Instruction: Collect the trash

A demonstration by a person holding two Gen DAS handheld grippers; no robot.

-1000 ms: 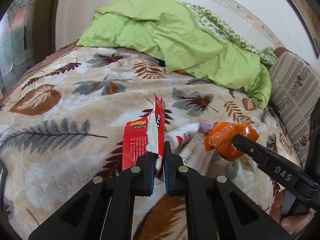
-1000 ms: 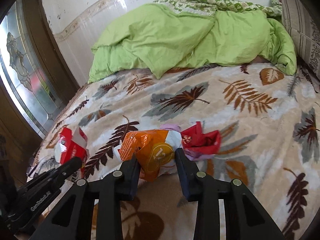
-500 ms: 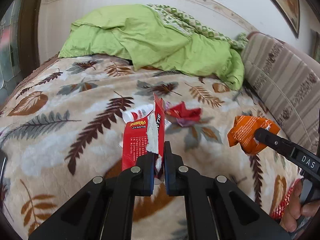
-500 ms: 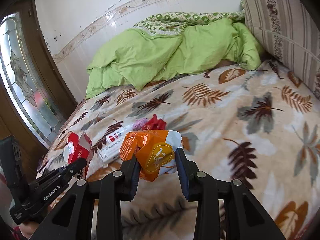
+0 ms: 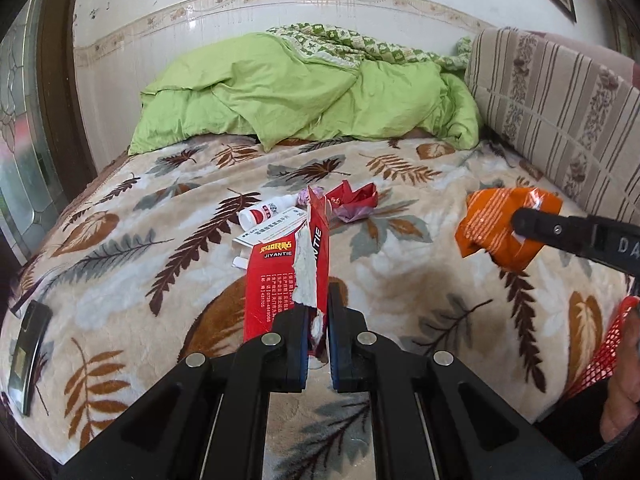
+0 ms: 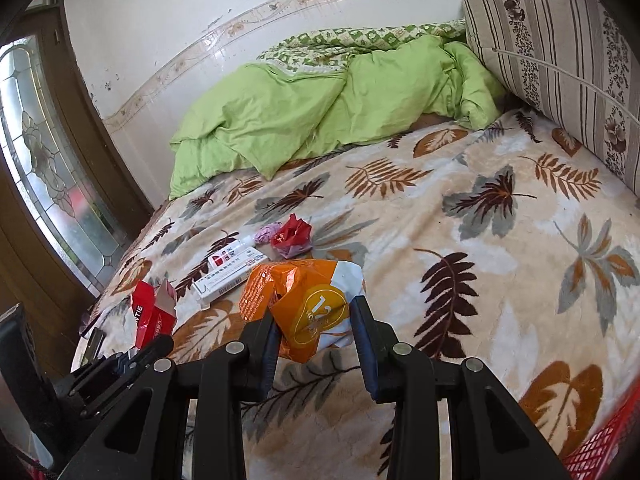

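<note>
A torn red carton [image 5: 286, 276] is clamped between the closed fingers of the left gripper [image 5: 318, 332], gripped at its lower edge so that it stands upright and clear of the leaf-patterned blanket [image 5: 400, 292]. The hold on the thin torn flap looks chosen for convenience, since the flattened card offers a narrow edge that the jaws can pinch firmly. An orange snack wrapper [image 6: 308, 308] is held in the right gripper [image 6: 316, 340], whose jaws are closed around the crumpled foil; it is carried above the near part of the bed, well apart from the litter that remains.

That remaining trash is gathered in one cluster toward the middle of the bed, left of centre: a white box [image 6: 228, 276] lies flat, a small white bottle [image 5: 264, 214] rests just beyond it, and a crumpled red wrapper [image 6: 292, 236] sits beside a pinkish wad [image 6: 267, 233] at the far end of the group. A red mesh basket [image 6: 600, 448] is glimpsed at the near right corner, and it is judged to be the intended receptacle, which would explain why both pieces are kept lifted rather than set down. A dark phone [image 5: 30, 356] lies at the near left edge of the blanket and is probably not trash. The green quilt [image 5: 300, 96] is bunched at the far end.
</note>
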